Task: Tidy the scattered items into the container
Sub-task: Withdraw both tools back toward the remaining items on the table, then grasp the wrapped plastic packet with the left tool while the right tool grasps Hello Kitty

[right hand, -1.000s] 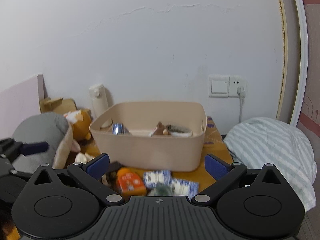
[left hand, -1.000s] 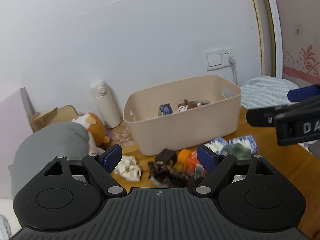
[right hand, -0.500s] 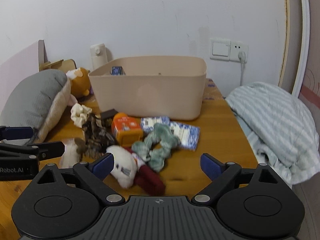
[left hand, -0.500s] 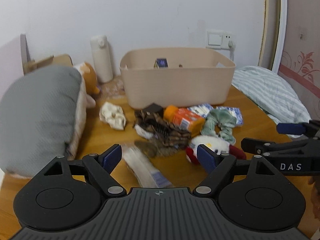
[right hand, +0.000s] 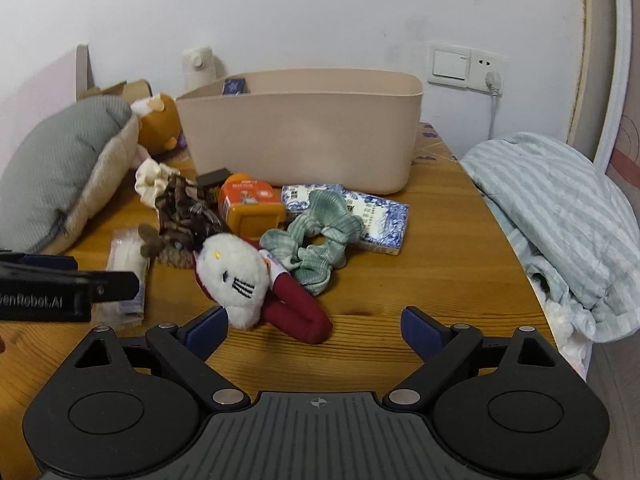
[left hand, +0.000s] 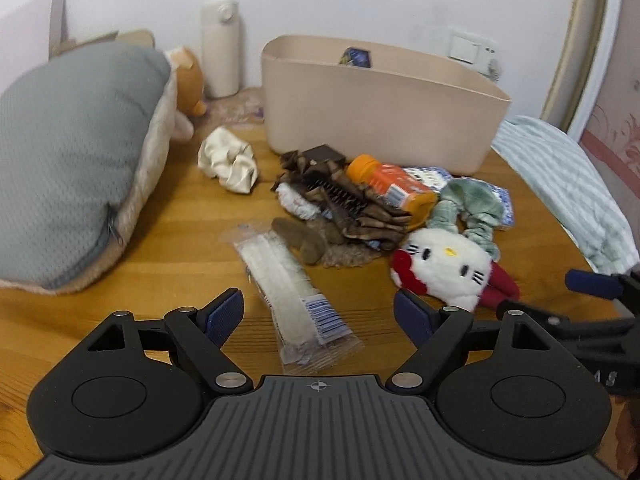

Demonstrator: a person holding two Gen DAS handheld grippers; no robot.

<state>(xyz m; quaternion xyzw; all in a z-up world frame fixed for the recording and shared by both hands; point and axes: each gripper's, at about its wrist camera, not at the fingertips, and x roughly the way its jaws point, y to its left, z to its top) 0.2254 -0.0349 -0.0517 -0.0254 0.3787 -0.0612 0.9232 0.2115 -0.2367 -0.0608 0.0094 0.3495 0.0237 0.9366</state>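
A beige container (left hand: 380, 108) (right hand: 300, 136) stands at the back of the wooden table. In front of it lie a clear packet (left hand: 288, 280), a white and red cat plush (left hand: 444, 268) (right hand: 240, 276), a green scrunchie (right hand: 316, 240), an orange bottle (left hand: 392, 188) (right hand: 250, 204), a cream scrunchie (left hand: 228, 160), a brown patterned cloth (left hand: 344, 204) and blue tissue packs (right hand: 376, 220). My left gripper (left hand: 318, 314) is open just above the packet's near end. My right gripper (right hand: 314, 326) is open, its left finger beside the plush.
A grey cushion (left hand: 68, 184) lies at the left, with an orange plush (left hand: 190, 80) and a white bottle (left hand: 220, 48) behind it. A striped blanket (right hand: 560, 216) covers the table's right edge. A wall socket (right hand: 466, 64) is behind the container.
Both grippers have pulled back from the container and tilted down towards the scattered items. The left gripper now hangs over the clear packet, the right one by the cat plush.
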